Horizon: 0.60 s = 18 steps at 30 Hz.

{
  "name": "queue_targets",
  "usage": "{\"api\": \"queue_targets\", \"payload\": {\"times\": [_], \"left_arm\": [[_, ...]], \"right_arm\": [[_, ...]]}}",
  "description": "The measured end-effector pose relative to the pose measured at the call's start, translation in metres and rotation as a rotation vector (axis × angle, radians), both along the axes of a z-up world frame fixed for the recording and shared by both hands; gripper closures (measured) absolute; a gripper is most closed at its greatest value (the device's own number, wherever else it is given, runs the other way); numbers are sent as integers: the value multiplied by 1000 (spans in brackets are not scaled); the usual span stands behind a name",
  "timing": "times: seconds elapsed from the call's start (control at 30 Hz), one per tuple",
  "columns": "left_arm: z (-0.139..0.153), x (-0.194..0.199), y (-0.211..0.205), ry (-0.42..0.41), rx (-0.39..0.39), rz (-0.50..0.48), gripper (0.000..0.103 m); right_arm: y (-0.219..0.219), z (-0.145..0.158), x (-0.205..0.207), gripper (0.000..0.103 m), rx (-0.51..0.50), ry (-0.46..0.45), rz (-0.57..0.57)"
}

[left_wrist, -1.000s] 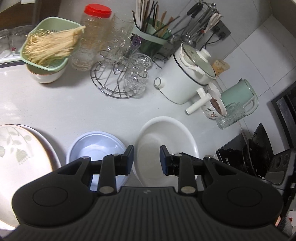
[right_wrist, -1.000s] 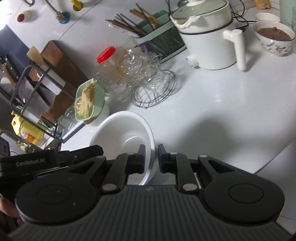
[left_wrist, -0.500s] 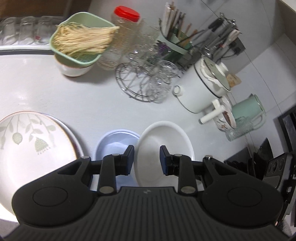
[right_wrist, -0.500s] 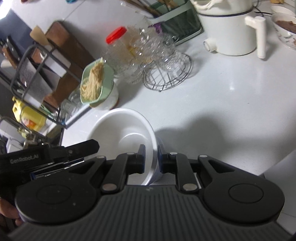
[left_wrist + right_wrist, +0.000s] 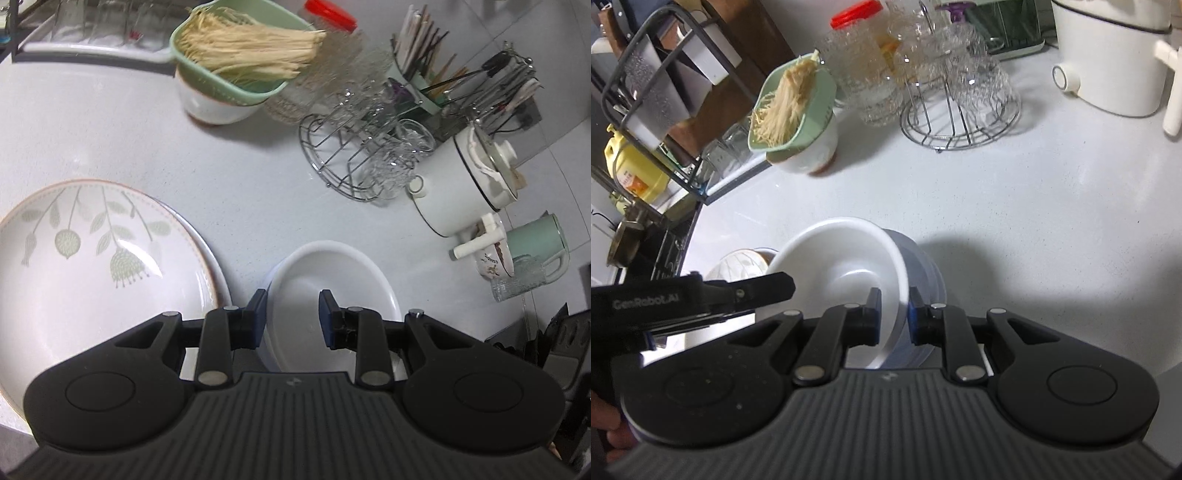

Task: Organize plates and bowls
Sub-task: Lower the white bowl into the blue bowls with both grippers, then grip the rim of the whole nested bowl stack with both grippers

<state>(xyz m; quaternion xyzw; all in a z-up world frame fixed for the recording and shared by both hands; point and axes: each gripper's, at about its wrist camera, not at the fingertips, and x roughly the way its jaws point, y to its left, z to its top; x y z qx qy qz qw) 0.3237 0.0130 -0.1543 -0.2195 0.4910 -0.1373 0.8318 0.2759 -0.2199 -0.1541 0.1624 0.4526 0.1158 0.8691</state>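
A white bowl (image 5: 842, 258) rests tilted in a pale blue bowl (image 5: 923, 266) on the white counter. My right gripper (image 5: 894, 317) is shut on the white bowl's near rim. The left gripper (image 5: 291, 317) hovers over the same white bowl (image 5: 332, 291), jaws a little apart and nothing pinched between them. One of its fingers (image 5: 757, 290) reaches over the bowl's left rim in the right wrist view. A large leaf-patterned plate (image 5: 92, 266) lies on another plate just left of the bowls. The blue bowl is almost hidden in the left wrist view.
Behind stand a green colander of noodles (image 5: 236, 55) on a white bowl, a wire rack of glasses (image 5: 369, 158), a white pot (image 5: 461, 192), a mint jug (image 5: 535, 240) and a utensil holder (image 5: 424, 74). A dark shelf rack (image 5: 665, 92) lines the counter's left edge.
The white bowl, held by my right gripper, has travelled left and down and now sits in the blue bowl. Both grippers sank and rolled; the leaf plate came into fuller view.
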Motion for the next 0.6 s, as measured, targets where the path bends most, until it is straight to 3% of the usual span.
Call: {"api": "queue_targets", "payload": {"times": [0.1, 0.17, 0.23, 0.3, 0.43, 0.6], "left_arm": [[-3, 4, 4, 20, -7, 13, 68], [-3, 4, 11, 17, -41, 30, 55], [0, 0, 14, -2, -43, 44, 50], [1, -3, 16, -14, -39, 50, 50], [-3, -8, 14, -17, -23, 63, 50], [-10, -14, 11, -8, -28, 65, 50]], "right_arm": [[-2, 0, 0, 84, -1, 3, -23], [-6, 0, 1, 82, 15, 3, -37], [-11, 1, 0, 74, 43, -2, -48], [-15, 1, 0, 58, 55, -12, -66], [-20, -5, 6, 57, 81, -5, -90], [-26, -32, 17, 57, 148, 94, -131]]}}
